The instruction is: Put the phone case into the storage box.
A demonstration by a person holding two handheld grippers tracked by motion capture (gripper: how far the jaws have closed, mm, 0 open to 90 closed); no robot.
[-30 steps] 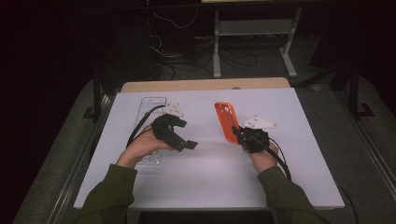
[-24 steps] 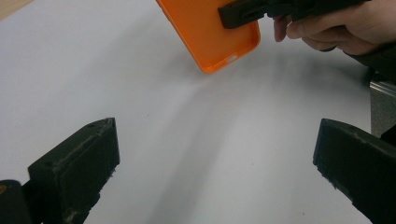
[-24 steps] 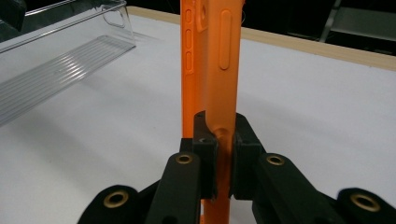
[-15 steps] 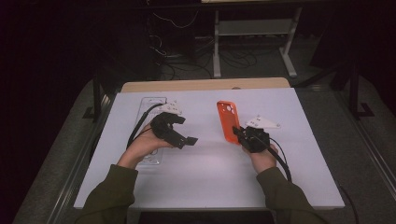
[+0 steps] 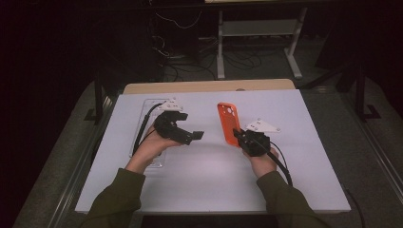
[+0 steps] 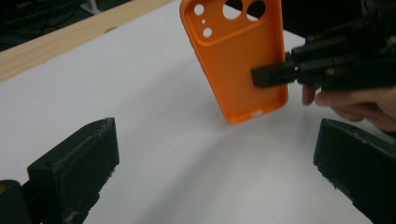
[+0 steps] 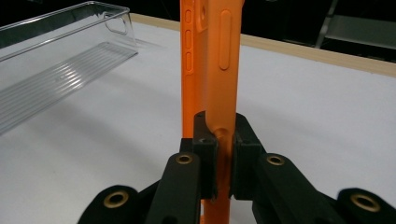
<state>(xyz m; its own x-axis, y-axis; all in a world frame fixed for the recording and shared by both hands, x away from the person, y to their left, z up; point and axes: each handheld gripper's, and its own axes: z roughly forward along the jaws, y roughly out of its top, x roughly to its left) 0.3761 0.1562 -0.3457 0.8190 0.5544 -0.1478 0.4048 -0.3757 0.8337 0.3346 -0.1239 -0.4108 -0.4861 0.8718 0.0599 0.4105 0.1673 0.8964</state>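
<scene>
White tabletop with an orange plastic phone case being gripped by the right gripper.

Black jaws of the right gripper are clamping one long side wall of the orange plastic phone case, pinching the thin rim between their pads, while the case is standing lifted off the table with its camera cut-outs at the far end. Opposite, the left gripper is pointing toward the case with its jaws spread wide and grasping nothing, well apart from it; a clear plastic tray is lying behind that hand.
</scene>
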